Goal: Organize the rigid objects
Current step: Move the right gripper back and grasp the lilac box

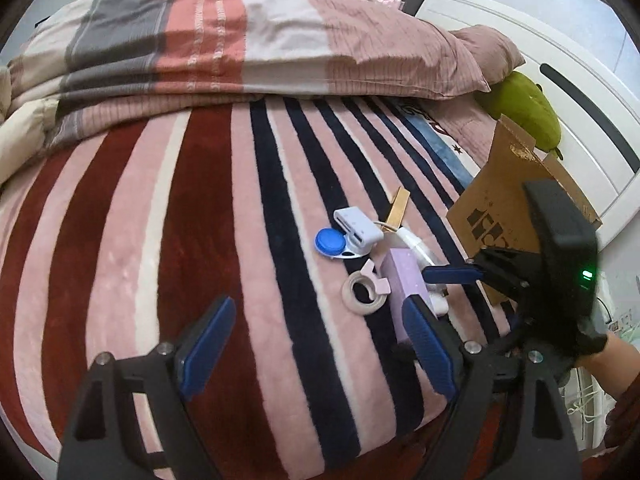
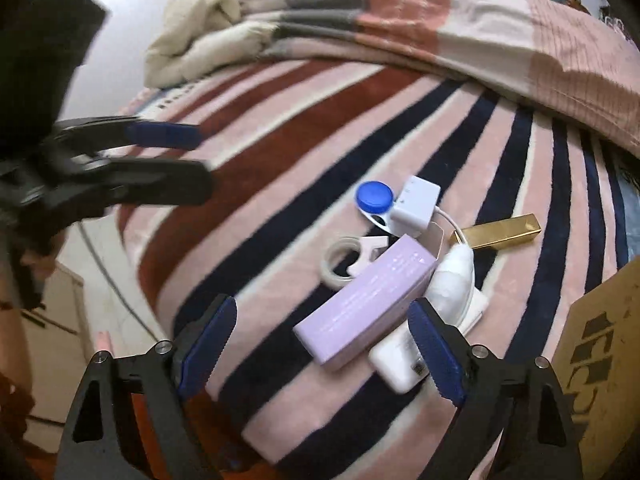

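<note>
Right wrist view: right gripper (image 2: 320, 344) fingers spread wide, empty, just over the near end of the purple box (image 2: 364, 304). Left gripper (image 1: 316, 348) fingers likewise wide, holding nothing above the striped blanket (image 1: 200, 220).

striped blanket (image 1: 208, 240) on bed | folded quilt (image 1: 224, 40) behind blanket | green plush (image 1: 528, 108) beside headboard (image 1: 560, 60), right of quilt

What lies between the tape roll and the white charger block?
The purple box lies between the tape roll and the white charger block, resting partly on the charger; the right wrist view shows this.
</note>
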Action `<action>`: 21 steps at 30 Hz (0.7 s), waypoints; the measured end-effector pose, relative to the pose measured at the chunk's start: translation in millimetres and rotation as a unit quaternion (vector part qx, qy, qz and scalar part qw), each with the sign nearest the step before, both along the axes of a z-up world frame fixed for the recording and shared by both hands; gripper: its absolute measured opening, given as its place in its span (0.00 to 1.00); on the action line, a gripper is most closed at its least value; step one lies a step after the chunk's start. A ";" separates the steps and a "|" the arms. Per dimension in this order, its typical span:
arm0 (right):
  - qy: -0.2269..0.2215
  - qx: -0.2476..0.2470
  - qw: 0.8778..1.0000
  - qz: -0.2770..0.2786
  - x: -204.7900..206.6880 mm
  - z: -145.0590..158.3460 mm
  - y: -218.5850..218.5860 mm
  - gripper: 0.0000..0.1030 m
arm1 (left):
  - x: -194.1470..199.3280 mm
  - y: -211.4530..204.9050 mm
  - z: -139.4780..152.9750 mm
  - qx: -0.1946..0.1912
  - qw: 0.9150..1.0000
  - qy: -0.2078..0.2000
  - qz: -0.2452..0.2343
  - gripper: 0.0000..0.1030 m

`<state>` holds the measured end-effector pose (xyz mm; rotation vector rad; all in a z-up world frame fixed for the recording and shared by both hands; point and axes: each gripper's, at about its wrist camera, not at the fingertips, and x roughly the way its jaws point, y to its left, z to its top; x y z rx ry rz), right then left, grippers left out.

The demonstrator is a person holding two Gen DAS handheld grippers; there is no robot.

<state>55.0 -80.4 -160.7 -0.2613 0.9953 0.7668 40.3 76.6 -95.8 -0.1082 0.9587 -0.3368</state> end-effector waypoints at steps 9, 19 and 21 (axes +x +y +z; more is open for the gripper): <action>0.027 -0.029 0.997 -0.070 16.3 -9.1 -11.2 0.29 | -6.4 6.4 5.0 -0.001 1.000 -0.006 0.005 0.81; 0.058 -0.024 0.995 -0.080 17.3 -4.3 -23.9 0.24 | -5.4 1.2 15.0 -0.002 1.000 -0.015 0.000 0.81; 0.067 -0.025 0.994 -0.078 24.7 -10.8 -19.7 0.25 | -6.2 1.4 14.4 0.001 1.000 -0.013 0.001 0.81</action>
